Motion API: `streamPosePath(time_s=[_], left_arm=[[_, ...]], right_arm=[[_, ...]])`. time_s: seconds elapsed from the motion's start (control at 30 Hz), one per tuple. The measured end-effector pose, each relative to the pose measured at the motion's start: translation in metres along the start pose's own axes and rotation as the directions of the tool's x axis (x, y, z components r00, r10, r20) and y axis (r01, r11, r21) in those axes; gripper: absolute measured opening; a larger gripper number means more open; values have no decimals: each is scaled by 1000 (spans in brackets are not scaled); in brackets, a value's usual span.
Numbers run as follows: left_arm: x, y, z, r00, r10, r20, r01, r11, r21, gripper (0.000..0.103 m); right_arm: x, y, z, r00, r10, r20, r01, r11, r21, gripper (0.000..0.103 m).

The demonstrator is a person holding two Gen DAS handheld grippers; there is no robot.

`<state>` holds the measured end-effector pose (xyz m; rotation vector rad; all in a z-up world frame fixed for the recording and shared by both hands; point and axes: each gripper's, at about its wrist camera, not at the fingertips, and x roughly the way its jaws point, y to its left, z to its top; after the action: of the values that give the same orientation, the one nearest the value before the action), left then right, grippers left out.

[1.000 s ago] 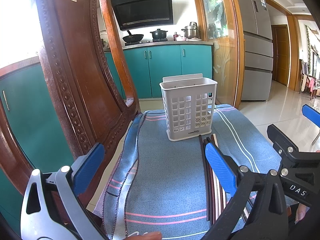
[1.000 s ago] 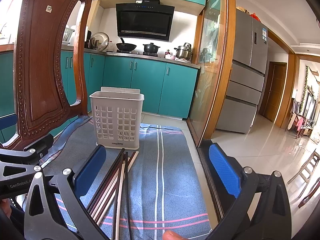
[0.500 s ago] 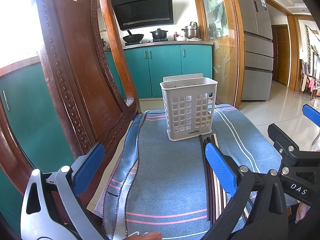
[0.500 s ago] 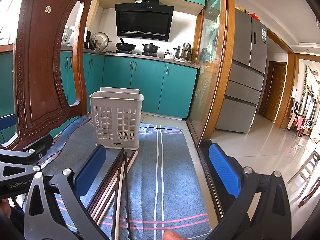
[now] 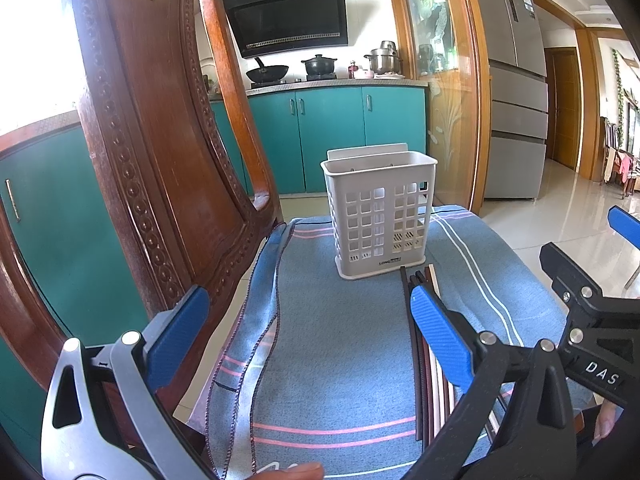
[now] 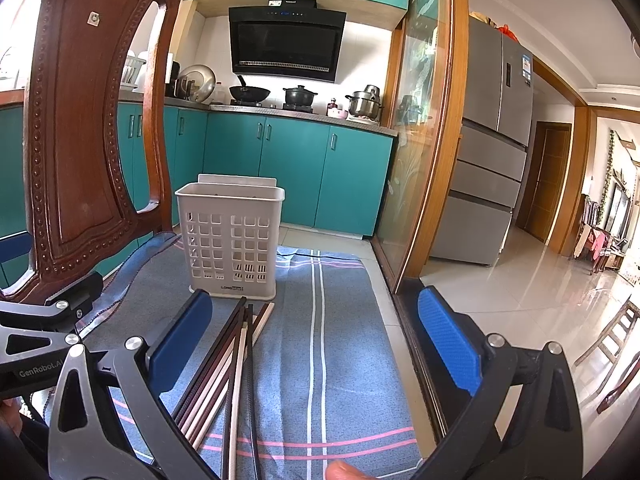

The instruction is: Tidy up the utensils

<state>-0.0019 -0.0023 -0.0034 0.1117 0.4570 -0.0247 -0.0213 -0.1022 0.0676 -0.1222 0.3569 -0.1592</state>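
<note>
A white slotted utensil holder (image 5: 380, 216) (image 6: 230, 240) stands upright on a blue striped cloth (image 5: 340, 344) (image 6: 340, 340). Several dark, brown and pale chopsticks (image 5: 420, 360) (image 6: 228, 364) lie side by side on the cloth just in front of it, tips toward its base. My left gripper (image 5: 308, 332) hangs open above the cloth, left of the chopsticks, its right pad over them. My right gripper (image 6: 316, 340) is open too, with the chopsticks under its left finger. Neither holds anything.
A carved wooden chair back (image 5: 160, 152) (image 6: 88, 128) rises close at the left. The cloth's right edge drops to a tiled floor (image 6: 520, 292). Teal cabinets (image 6: 320, 176), a glass sliding door (image 6: 420, 140) and a fridge (image 6: 492, 140) stand behind.
</note>
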Motion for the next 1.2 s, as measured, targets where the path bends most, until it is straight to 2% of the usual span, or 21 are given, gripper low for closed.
streamPosePath(time_s=[0.1, 0.13, 0.2, 0.27, 0.3, 0.33, 0.37, 0.4, 0.47, 0.53, 0.63, 0.7, 0.73, 0.77, 0.83, 0.87, 0.93, 1.0, 1.03, 1.1, 1.2], left_arm=[[10, -1, -2, 998, 39, -52, -38, 999, 20, 100], [16, -2, -4, 995, 57, -86, -55, 998, 31, 100], [36, 0, -12, 977, 69, -203, -62, 997, 38, 100], [51, 6, -19, 951, 52, -305, -51, 999, 9, 100], [56, 9, -21, 941, 41, -335, -46, 999, -7, 100], [57, 11, -23, 938, 33, -345, -41, 999, -17, 100], [58, 13, -24, 935, 16, -354, -29, 999, -31, 100], [58, 14, -25, 935, 1, -355, -17, 999, -40, 100], [58, 14, -26, 936, -16, -353, 2, 999, -41, 100], [60, 13, -27, 932, -33, -362, 21, 999, -37, 100], [63, 10, -30, 924, -55, -378, 44, 998, -37, 100], [68, 6, -31, 915, -86, -393, 74, 996, -46, 99], [70, 3, -31, 909, -104, -404, 91, 995, -51, 94], [77, 2, -31, 894, -132, -428, 118, 991, -59, 90], [88, -2, -28, 869, -159, -469, 149, 987, -59, 73], [95, -3, -26, 856, -166, -489, 161, 986, -52, 70], [108, -6, -17, 839, -167, -518, 173, 984, -37, 67], [119, -10, -8, 831, -158, -533, 181, 983, -9, 67], [125, -13, -2, 832, -151, -534, 188, 982, 14, 67], [136, -24, 12, 837, -142, -528, 209, 976, 68, 67], [147, -38, 22, 831, -177, -527, 264, 960, 94, 67]], right_arm=[[7, -2, 0, 998, -56, -28, 55, 998, -18, 101], [18, -3, 0, 993, -90, -75, 87, 996, -35, 100], [43, -7, -4, 977, -92, -193, 85, 995, -44, 100], [80, -15, -12, 931, -33, -364, 42, 999, 17, 98], [99, -18, -17, 897, 36, -440, -7, 998, 68, 83], [118, -20, -22, 849, 141, -510, -80, 987, 139, 74], [130, -18, -27, 809, 196, -553, -111, 977, 184, 54], [138, -15, -29, 783, 226, -579, -131, 971, 202, 42], [151, -1, -34, 743, 240, -626, -164, 970, 177, 36], [165, 16, -41, 688, 268, -675, -214, 963, 164, 32], [170, 31, -39, 701, 229, -675, -221, 970, 100, 25], [178, 29, -36, 702, 231, -673, -210, 971, 114, 16], [181, 26, -35, 698, 243, -673, -204, 969, 138, 16], [184, 19, -35, 693, 278, -666, -200, 961, 193, 16], [186, 8, -29, 685, 372, -627, -233, 926, 296, 16], [186, 6, -25, 671, 433, -601, -268, 898, 348, 16], [187, 12, -22, 646, 484, -590, -323, 874, 363, 16], [190, 22, -28, 619, 470, -630, -338, 883, 327, 17], [191, 23, -29, 615, 475, -630, -343, 880, 329, 17], [193, 19, -27, 617, 477, -625, -333, 879, 342, 17], [200, -2, -27, 631, 475, -614, -281, 877, 389, 15]])
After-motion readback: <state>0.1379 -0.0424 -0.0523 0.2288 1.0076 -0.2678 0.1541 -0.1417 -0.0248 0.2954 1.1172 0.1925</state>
